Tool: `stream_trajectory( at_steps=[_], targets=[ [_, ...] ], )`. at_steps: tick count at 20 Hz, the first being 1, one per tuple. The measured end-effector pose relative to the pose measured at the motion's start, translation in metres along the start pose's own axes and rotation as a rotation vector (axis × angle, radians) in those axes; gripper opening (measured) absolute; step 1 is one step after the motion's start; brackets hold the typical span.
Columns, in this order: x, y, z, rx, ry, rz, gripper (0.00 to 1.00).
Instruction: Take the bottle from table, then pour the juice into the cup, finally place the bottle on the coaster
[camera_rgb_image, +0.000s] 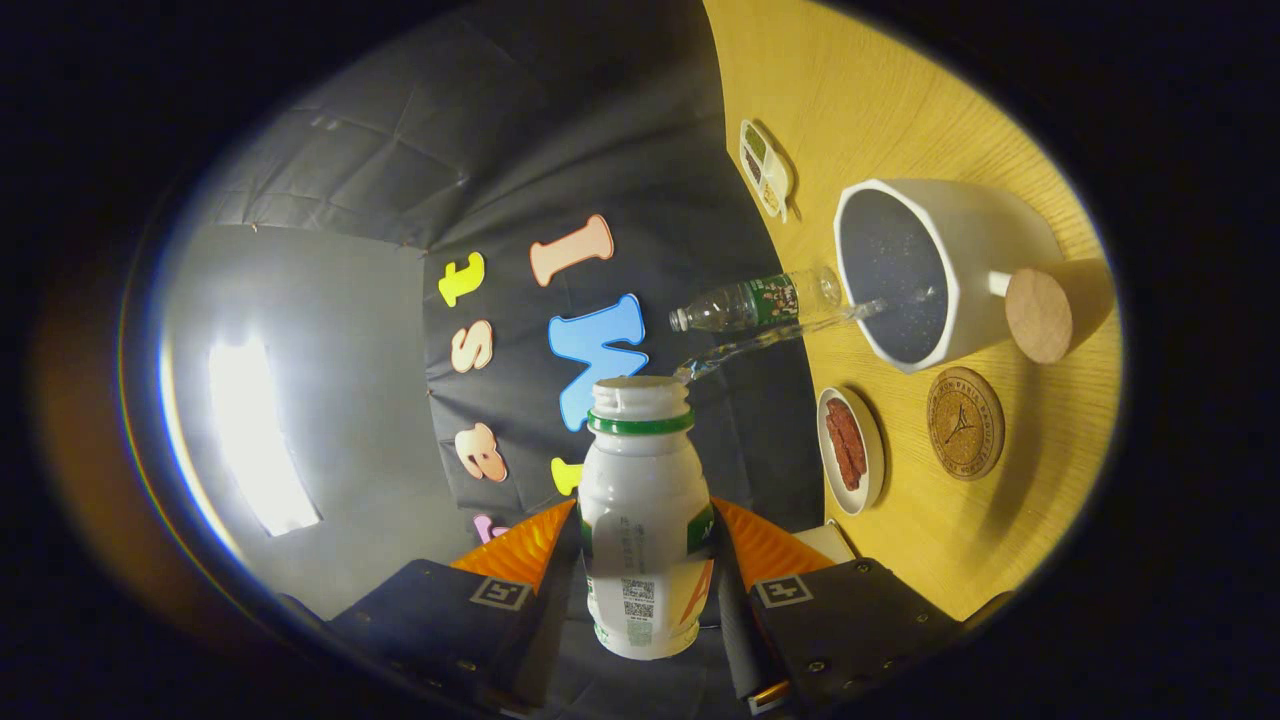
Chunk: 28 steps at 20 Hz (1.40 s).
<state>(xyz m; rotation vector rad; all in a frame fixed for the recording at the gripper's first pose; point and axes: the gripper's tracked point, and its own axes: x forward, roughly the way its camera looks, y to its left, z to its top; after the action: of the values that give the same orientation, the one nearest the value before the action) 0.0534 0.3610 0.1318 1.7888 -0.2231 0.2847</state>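
My gripper (645, 530) is shut on a white bottle (643, 500) with a green neck ring; both fingers press its sides. The view is rolled, so the bottle lies tipped toward the table. Its cap is off. A thin clear stream (770, 338) runs from its mouth into the white cup (950, 262), which has a dark inside and a round wooden handle end (1038, 315). The round cork coaster (964, 422) lies on the wooden table (900, 110) just beside the cup, with nothing on it.
A clear plastic water bottle (755, 302) with a green label stands beyond the cup. A small white dish (850, 450) with red pieces sits next to the coaster. A small divided tray (766, 168) lies further along the table.
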Motion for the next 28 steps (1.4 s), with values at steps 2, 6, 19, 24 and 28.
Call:
stream_trajectory(
  at_steps=[2, 6, 19, 24, 28],
  targets=[
    [-0.001, 0.000, -0.001, 0.013, 0.001, 0.001, 0.66],
    [-0.002, -0.001, -0.005, 0.016, 0.007, -0.002, 0.67],
    [-0.006, 0.009, -0.003, 0.059, -0.007, 0.014, 0.66],
    [-0.005, 0.011, 0.003, 0.078, -0.016, 0.025, 0.67],
    [-0.002, 0.010, 0.006, 0.094, -0.022, 0.024, 0.66]
  ],
)
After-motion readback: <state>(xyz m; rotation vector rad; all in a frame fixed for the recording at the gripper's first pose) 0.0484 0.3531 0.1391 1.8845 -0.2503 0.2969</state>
